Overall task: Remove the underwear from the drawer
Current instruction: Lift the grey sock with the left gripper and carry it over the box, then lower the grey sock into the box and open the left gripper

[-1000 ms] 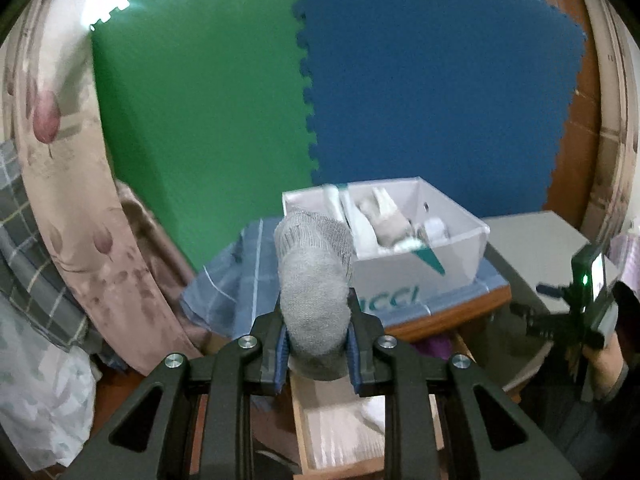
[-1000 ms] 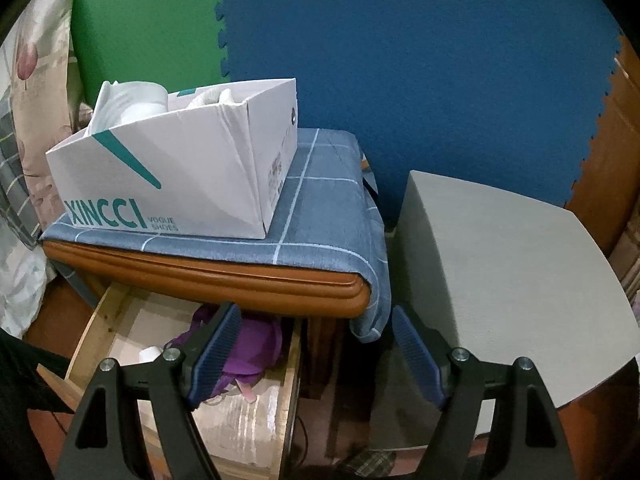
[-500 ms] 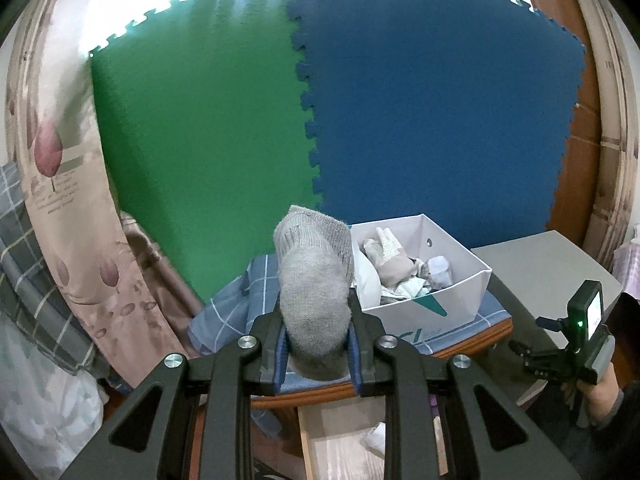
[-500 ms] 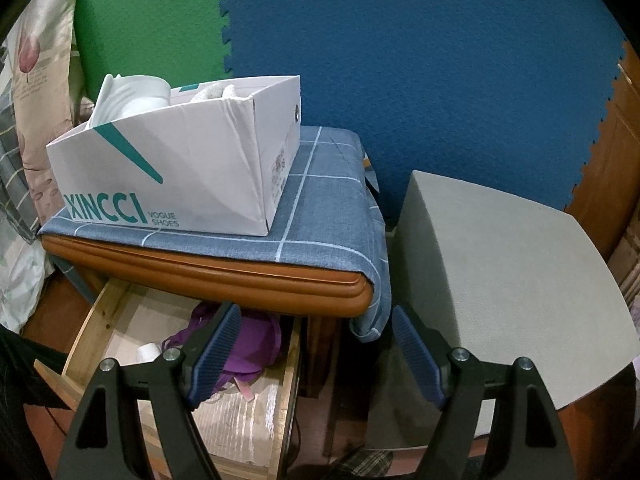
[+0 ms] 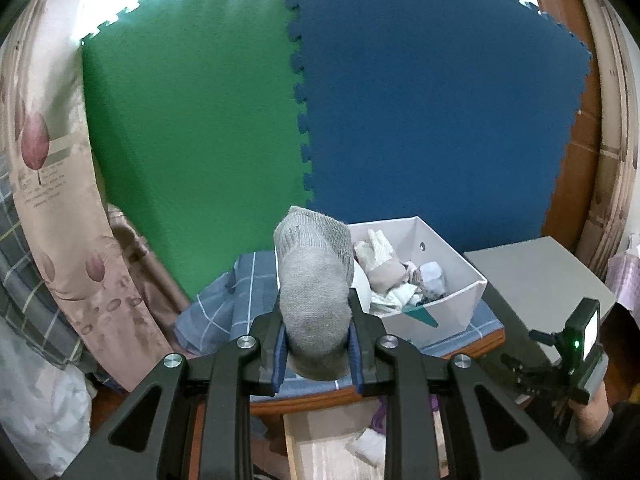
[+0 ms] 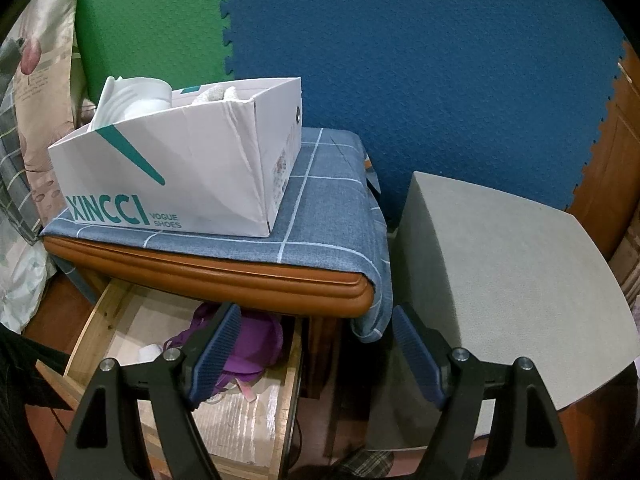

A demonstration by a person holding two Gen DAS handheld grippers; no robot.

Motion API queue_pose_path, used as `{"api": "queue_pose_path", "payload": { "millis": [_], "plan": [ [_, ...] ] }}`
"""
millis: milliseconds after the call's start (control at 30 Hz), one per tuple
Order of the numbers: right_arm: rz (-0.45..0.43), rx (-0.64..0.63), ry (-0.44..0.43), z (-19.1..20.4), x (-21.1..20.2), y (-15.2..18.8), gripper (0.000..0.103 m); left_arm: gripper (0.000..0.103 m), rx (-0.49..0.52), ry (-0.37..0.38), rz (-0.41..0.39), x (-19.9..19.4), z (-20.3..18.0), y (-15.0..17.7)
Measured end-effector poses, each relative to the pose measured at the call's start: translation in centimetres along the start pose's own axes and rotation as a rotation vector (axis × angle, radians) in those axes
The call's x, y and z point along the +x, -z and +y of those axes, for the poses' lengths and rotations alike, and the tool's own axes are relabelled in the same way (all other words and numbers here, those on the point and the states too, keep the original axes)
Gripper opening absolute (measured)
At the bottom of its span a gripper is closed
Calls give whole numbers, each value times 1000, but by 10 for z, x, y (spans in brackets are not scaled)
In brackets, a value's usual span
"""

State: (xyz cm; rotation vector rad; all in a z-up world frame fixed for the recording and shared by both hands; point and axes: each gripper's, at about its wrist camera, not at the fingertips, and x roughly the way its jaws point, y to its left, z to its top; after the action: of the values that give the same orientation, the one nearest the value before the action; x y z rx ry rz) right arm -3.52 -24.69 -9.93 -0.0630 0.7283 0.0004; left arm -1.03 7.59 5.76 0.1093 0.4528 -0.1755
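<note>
**Grey garment lifted clear of the drawer, shoebox ahead**

Far left: a floral curtain [image 5: 52, 200] hangs beside a green foam mat [image 5: 192, 140], which joins a blue foam mat [image 5: 432, 120] on the wall behind.

Centre left: the left hand-held gripper [image 5: 318, 354] is closed narrow on a rolled grey knit piece [image 5: 314, 300], pads pressing both sides. It looks like a sock more than underwear, though I cannot tell for certain. The bundle is held in the air, above the front edge of the bedside cabinet's worktop [image 6: 208, 276], which is draped in a blue checked cloth [image 6: 328, 216].

Centre: a white XINCCI shoebox [image 6: 180, 184] stands on that cloth, already holding pale rolled garments. Below the worktop the wooden drawer [image 6: 84, 336] is pulled open; a purple garment [image 6: 256, 340] and a small white roll [image 6: 150, 354] lie inside.

Right: the right hand-held gripper [image 6: 316, 352] hangs with jaws wide and nothing between them, over the drawer's right edge. A grey foam-topped stool [image 6: 512, 280] stands just beside the cabinet.

Step in hand, as I judge it: carrying the extracted piece toward the shoebox. The next move calls for bringing the bundle over the box's open top and only then parting the jaws, so it drops inside rather than on the cloth. The purple and white items remain in the drawer.
</note>
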Motion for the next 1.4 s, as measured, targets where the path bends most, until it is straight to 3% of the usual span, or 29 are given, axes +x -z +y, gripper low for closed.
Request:
{"api": "queue_pose_path", "payload": {
  "millis": [467, 633, 767, 833, 933, 967, 1033, 1100, 1167, 1267, 1400],
  "plan": [
    [3, -7, -7, 4, -1, 1, 80, 22, -154, 19, 79, 82, 15, -23],
    [2, -15, -9, 7, -2, 1, 80, 22, -242, 8, 153, 129, 18, -28],
    [-1, -16, -13, 7, -3, 1, 80, 22, -205, -47, 236, 173, 1, -21],
    [-3, -14, -16, 7, -3, 1, 80, 22, -206, 0, 291, 194, -9, -17],
    [-4, -7, -20, 5, -3, 1, 80, 21, -244, 314, 314, 207, -30, -19],
    [-3, -4, -21, 5, -3, 1, 80, 21, -208, 354, 303, 204, -41, -25],
    [-4, 3, -25, 4, -4, 2, 80, 21, -149, 289, 248, 194, -50, -34],
    [-6, 5, -28, 4, -4, 2, 80, 21, -113, 124, 175, 183, -44, -43],
    [-6, 0, -28, 6, -4, 2, 80, 21, -116, 15, 129, 176, -31, -49],
    [-1, -13, -31, 10, -2, 1, 80, 21, -106, -46, 187, 188, -17, -47],
    [-3, -32, -29, 14, -2, 1, 80, 21, -129, -58, 276, 203, -11, -29]
  ]
}}
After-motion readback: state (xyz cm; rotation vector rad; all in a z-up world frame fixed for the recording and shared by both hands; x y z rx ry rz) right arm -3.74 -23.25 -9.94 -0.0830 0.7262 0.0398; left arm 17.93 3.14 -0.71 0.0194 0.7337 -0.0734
